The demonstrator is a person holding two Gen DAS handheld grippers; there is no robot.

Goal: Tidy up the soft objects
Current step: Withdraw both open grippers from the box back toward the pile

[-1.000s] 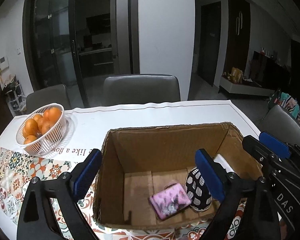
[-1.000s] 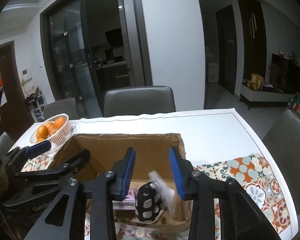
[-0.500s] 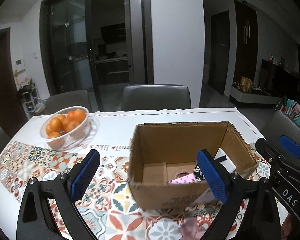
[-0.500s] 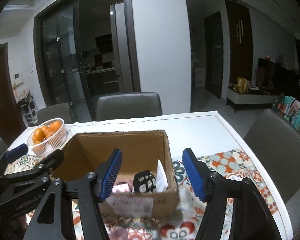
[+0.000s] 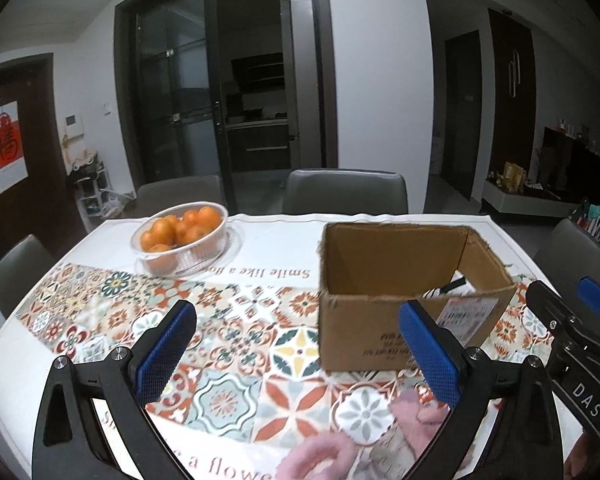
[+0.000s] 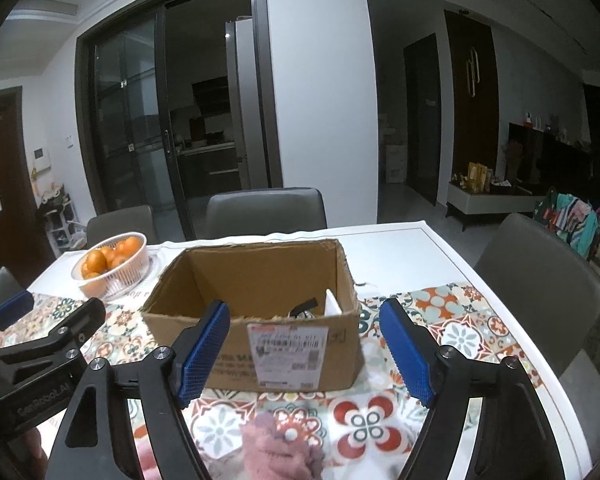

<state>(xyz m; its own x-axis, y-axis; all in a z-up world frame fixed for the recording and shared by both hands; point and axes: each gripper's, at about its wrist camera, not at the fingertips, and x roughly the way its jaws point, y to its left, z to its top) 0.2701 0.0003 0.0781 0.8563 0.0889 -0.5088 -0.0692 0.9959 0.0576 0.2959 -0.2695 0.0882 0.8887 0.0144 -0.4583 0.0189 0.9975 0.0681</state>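
An open cardboard box (image 5: pixel 384 336) (image 6: pixel 236 292) stands on the patterned tablecloth; black-and-white and white soft items (image 6: pixel 316 307) peek over its rim. A fluffy pink soft item (image 5: pixel 328 454) (image 6: pixel 278 452) lies on the table near the front edge, in front of the box. My left gripper (image 5: pixel 296 354) is open and empty, held back from the box at its left front. My right gripper (image 6: pixel 306 352) is open and empty, in front of the box, above the pink item.
A white basket of oranges (image 5: pixel 180 236) (image 6: pixel 110 262) stands at the back left. Grey chairs (image 5: pixel 344 192) (image 6: pixel 540 280) stand around the table. The table's right edge (image 6: pixel 500 300) is near the box.
Both grippers have pulled back and up from over the box toward the table's front. The right gripper's jaws have opened wider. The pink item at the front has come into view.
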